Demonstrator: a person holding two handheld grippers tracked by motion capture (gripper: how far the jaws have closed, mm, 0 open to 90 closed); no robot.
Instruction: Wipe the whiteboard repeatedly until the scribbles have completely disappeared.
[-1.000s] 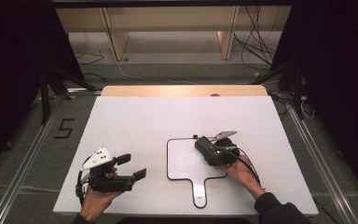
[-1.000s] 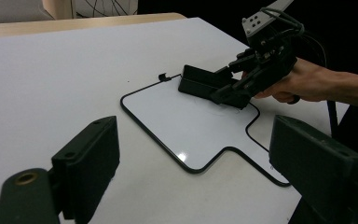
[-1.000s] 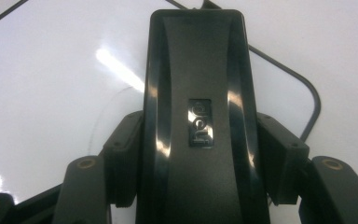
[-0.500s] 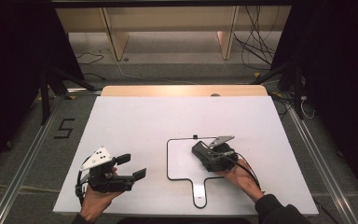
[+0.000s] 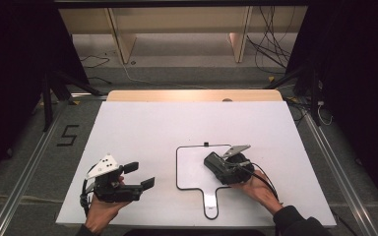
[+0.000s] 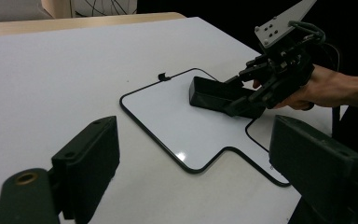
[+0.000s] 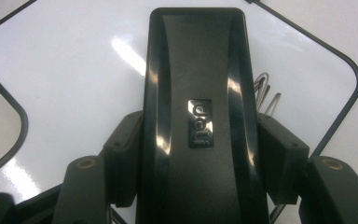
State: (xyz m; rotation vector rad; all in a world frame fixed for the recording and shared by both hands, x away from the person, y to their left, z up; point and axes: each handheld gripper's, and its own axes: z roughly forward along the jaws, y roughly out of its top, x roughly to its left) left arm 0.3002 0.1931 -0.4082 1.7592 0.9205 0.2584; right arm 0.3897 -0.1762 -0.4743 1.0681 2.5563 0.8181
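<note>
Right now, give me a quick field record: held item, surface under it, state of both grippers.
held item: black eraser, glossy, small logo plate on its top
held by: right gripper, jaws clamped on its two long sides
item contact: front end resting on the whiteboard
whiteboard: small, white, black-rimmed, with a handle tab toward the person; lies flat on the table
left gripper: open, nothing between its jaws, off to the left of the whiteboard
</note>
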